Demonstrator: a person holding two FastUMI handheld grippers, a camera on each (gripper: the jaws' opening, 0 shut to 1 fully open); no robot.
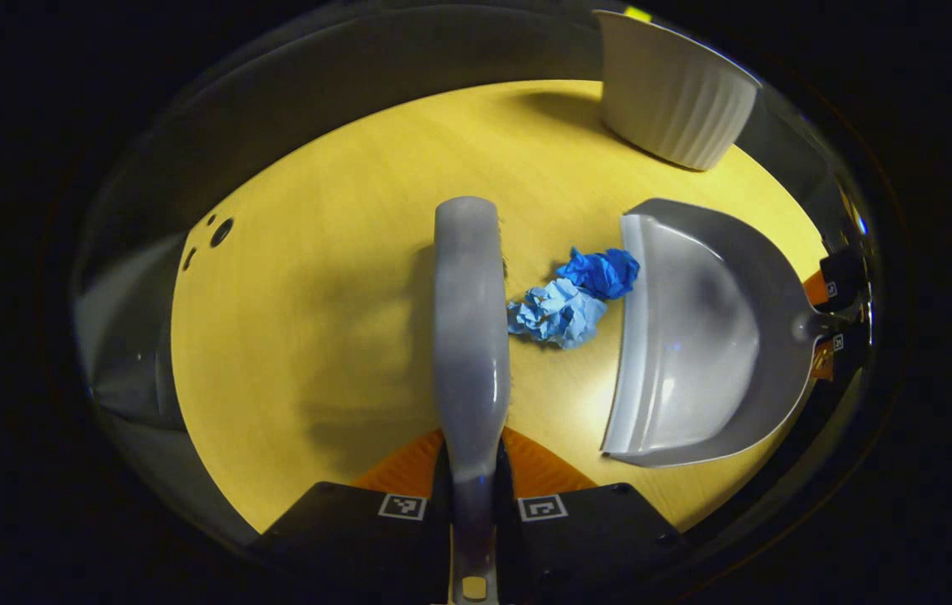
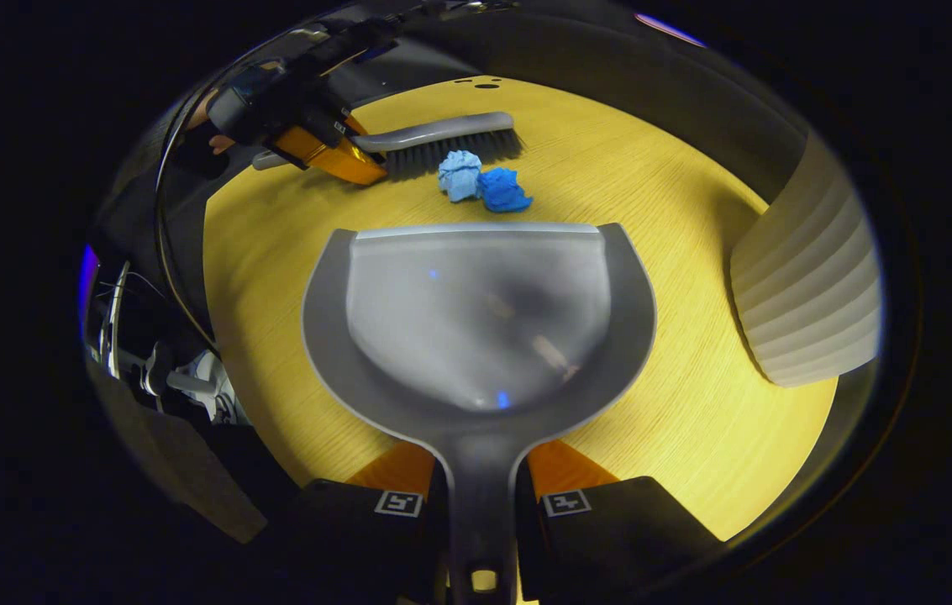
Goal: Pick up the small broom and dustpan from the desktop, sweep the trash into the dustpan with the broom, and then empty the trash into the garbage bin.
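Observation:
My left gripper (image 1: 473, 470) is shut on the handle of the grey broom (image 1: 469, 319), whose head lies on the yellow table just left of two crumpled paper balls, light blue (image 1: 557, 313) and dark blue (image 1: 602, 271). The grey dustpan (image 1: 694, 336) lies flat to their right with its lip facing them. My right gripper (image 2: 480, 479) is shut on the dustpan (image 2: 484, 319) handle. Beyond the pan's lip in the right gripper view lie the light blue ball (image 2: 460, 174), the dark blue ball (image 2: 502, 190) and the broom (image 2: 450, 141), held by the left gripper (image 2: 333, 151).
A white ribbed bin (image 1: 673, 88) stands at the table's far right corner, shown at the right edge in the right gripper view (image 2: 812, 294). Small holes (image 1: 219, 233) mark the table's far left. The table (image 1: 316, 336) ends close behind both grippers.

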